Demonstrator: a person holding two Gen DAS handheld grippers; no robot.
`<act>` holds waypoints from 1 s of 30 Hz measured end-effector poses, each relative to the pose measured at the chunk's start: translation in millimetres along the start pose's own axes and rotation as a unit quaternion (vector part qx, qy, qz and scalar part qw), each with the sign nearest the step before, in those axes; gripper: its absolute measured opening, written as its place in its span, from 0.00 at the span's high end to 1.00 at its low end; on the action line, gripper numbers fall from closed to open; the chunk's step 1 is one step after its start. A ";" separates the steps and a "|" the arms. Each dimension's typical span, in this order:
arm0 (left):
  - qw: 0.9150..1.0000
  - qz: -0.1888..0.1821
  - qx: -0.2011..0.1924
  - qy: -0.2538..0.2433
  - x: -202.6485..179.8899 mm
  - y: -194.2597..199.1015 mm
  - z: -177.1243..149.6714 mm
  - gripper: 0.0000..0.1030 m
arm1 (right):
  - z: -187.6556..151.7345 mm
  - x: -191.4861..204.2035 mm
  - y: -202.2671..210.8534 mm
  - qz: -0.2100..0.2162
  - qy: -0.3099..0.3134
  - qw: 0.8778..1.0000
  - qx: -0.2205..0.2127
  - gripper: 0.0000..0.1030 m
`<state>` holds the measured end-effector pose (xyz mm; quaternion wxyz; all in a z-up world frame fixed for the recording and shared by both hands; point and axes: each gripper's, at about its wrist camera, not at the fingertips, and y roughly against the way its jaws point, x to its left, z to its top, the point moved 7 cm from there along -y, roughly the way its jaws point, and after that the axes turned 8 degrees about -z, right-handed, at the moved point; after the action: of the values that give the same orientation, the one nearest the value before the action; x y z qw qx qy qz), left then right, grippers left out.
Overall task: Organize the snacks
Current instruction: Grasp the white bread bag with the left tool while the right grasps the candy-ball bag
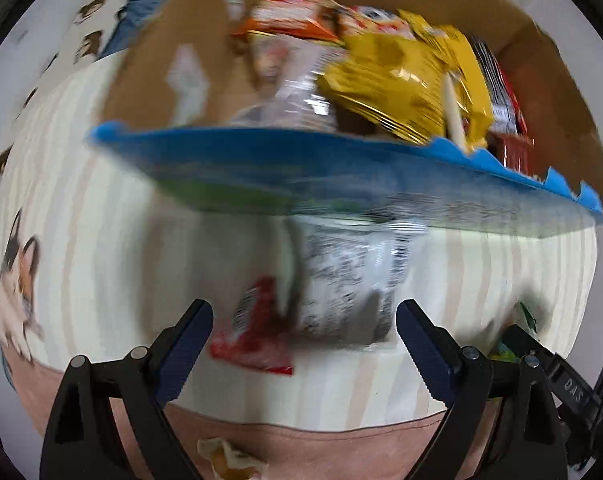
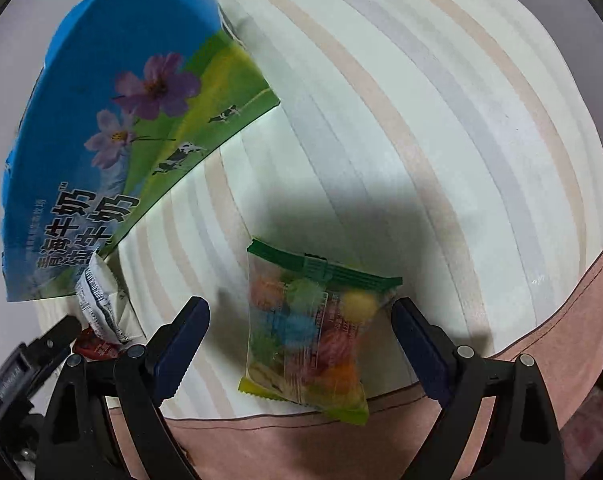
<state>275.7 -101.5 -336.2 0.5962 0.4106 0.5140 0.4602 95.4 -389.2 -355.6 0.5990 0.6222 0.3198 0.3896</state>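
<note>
A large blue and green milk-snack bag (image 1: 301, 176) lies ahead of my open left gripper (image 1: 303, 328), leaning toward a cardboard box (image 1: 149, 68) that holds yellow (image 1: 401, 80), orange and clear snack packets. A white printed packet (image 1: 341, 276) and a small red packet (image 1: 253, 332) lie between the left fingers. The left view is blurred. My right gripper (image 2: 299, 326) is open around a clear bag of colourful candies (image 2: 309, 332) with a green top strip. The blue bag (image 2: 113, 128) shows at the right view's upper left.
Everything rests on a cream striped cloth (image 2: 441, 120) with a pink border (image 2: 561, 304) near me. A cat print (image 1: 15, 280) marks the cloth at left. A crumpled wrapper (image 1: 225, 456) lies on the pink border. The other gripper (image 2: 29, 356) shows at left.
</note>
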 end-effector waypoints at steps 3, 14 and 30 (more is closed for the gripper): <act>0.999 0.008 0.019 -0.025 -16.8 -20.2 3.6 0.09 | -3.5 1.7 -1.5 -0.011 0.012 1.000 -0.008 0.11; 0.999 -0.002 0.023 -0.043 -48.6 -18.5 -36.3 0.50 | -36.5 10.4 6.4 -0.018 0.085 0.996 -0.010 0.46; 0.997 0.003 0.073 -0.034 -58.3 -45.4 -141.6 0.47 | -122.4 12.1 -14.7 -0.024 0.167 0.984 0.064 0.27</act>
<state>138.3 -166.6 -385.2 0.5804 0.4701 0.5241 0.4092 -3.8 -316.9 -371.6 0.5055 0.5772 0.4546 0.4524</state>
